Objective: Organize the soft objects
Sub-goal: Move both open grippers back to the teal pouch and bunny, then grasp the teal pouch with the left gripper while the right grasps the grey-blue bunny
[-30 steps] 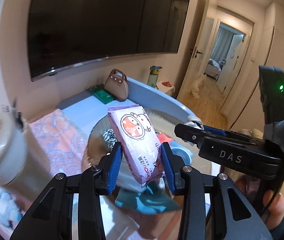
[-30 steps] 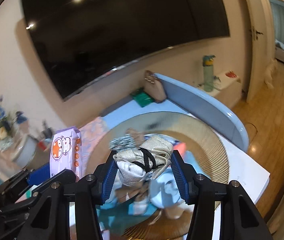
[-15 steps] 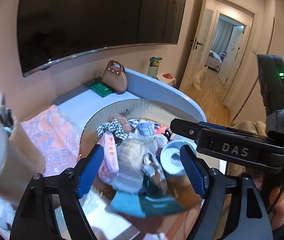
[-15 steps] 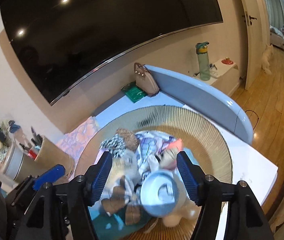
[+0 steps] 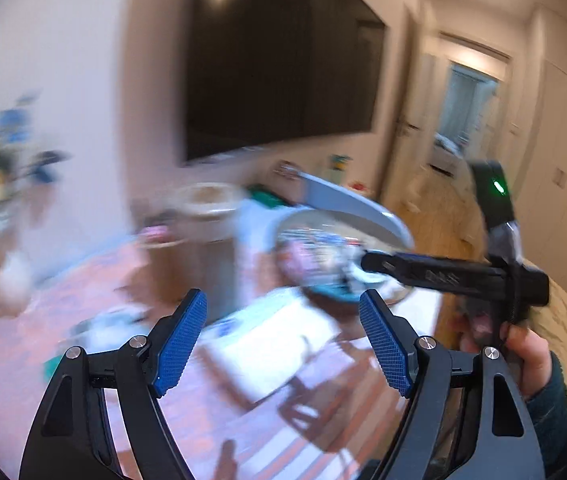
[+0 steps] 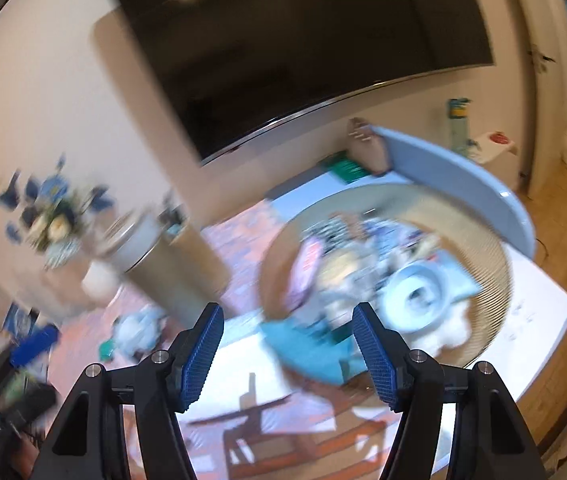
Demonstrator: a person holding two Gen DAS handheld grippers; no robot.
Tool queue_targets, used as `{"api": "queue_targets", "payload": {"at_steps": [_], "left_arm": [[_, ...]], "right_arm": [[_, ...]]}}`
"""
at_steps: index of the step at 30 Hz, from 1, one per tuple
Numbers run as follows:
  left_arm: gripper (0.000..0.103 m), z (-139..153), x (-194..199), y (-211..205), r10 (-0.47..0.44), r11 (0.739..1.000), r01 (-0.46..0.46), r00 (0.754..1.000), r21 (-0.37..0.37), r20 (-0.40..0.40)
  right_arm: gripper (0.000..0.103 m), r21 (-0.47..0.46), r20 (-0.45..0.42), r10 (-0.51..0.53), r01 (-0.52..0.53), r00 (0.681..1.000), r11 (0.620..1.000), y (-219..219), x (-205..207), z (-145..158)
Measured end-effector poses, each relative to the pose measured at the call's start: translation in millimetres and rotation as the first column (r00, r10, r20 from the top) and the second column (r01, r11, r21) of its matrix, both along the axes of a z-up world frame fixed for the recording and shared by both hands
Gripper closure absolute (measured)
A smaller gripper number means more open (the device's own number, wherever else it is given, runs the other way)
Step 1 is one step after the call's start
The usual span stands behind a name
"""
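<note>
Heaped in the round basket (image 6: 495,248) on the counter, the soft things (image 6: 363,272) were gathered; both grippers (image 5: 281,340) (image 6: 287,344) were held empty beside it, jaws spread, presumably freed for another item.

No legible text, lettering everywhere blurred by motion

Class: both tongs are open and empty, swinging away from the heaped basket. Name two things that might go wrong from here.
1. The round basket is piled high; the teal cloth overhangs its rim and may slip out.
2. Both views are motion-blurred; the right tongs sweep near the tall jar and might knock it.
</note>
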State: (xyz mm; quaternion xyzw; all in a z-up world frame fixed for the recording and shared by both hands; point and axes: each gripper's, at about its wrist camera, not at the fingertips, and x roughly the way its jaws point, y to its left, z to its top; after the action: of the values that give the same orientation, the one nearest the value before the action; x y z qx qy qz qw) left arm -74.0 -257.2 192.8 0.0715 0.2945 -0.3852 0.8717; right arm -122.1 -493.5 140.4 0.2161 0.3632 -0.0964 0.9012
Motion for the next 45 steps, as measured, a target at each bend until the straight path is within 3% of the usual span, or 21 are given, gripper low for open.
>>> {"api": "queue_targets", "payload": {"at_steps": [3,5,7,9,14,17,23,26,30,37,45], "left_arm": [[0.026,7.2,4.5,58.1,0.136,0.991,-0.136,0.99,0.002,0.02],[0.026,5.1,7.9,97.9,0.231,0.973,-0.231,0.973,0.008,0.019],[0.026,-4.4,11.3,132.0,0.29,0.957,-0.29,0.957,-0.015,-0.011],[0.026,-25.5,18.6,157.8,0.356,0.934,-0.356,0.933,0.001,-0.049],[0.026,-98.8,45.7,189.9,0.481,0.872,-0.465,0.871,0.155,-0.094],[0.026,-131.3,58.3,199.9,0.521,0.849,-0.498,0.845,0.179,-0.119],[0.026,-172.2,73.4,206.7,0.555,0.83,-0.527,0.812,0.185,-0.178],[0.026,-172.6,74.9,206.7,0.569,0.821,-0.542,0.804,0.183,-0.173],[0.026,-173.7,75.5,206.7,0.59,0.805,-0.56,0.791,0.194,-0.164],[0.026,-175.4,76.3,208.5,0.6,0.797,-0.569,0.785,0.202,-0.158],[0.026,-176.8,78.9,210.9,0.606,0.792,-0.574,0.778,0.207,-0.166]], "right_arm": [[0.034,-0.001,0.006,0.109,-0.109,0.994,0.994,47.9,5.5,-2.3],[0.016,0.01,0.027,0.174,-0.174,0.984,0.985,82.2,10.7,-6.5],[0.012,0.027,0.05,0.257,-0.259,0.965,0.966,120.5,19.6,-16.9],[0.012,0.031,0.038,0.326,-0.327,0.945,0.944,152.1,29.0,-29.8],[0.012,-0.028,-0.033,0.435,-0.436,0.9,0.9,218.7,65.3,-78.7],[0.012,-0.052,-0.066,0.479,-0.483,0.875,0.874,241.0,87.9,-105.7],[0.012,-0.068,-0.125,0.485,-0.495,0.866,0.866,251.8,118.2,-140.8],[0.012,-0.008,-0.165,0.468,-0.476,0.868,0.88,242.8,126.0,-154.2],[0.01,0.038,-0.135,0.465,-0.464,0.875,0.885,234.0,124.2,-154.5],[0.004,-0.052,-0.191,0.473,-0.49,0.86,0.87,252.3,122.9,-156.4],[0.003,-0.04,-0.178,0.47,-0.484,0.864,0.874,249.2,120.7,-156.7]]}}
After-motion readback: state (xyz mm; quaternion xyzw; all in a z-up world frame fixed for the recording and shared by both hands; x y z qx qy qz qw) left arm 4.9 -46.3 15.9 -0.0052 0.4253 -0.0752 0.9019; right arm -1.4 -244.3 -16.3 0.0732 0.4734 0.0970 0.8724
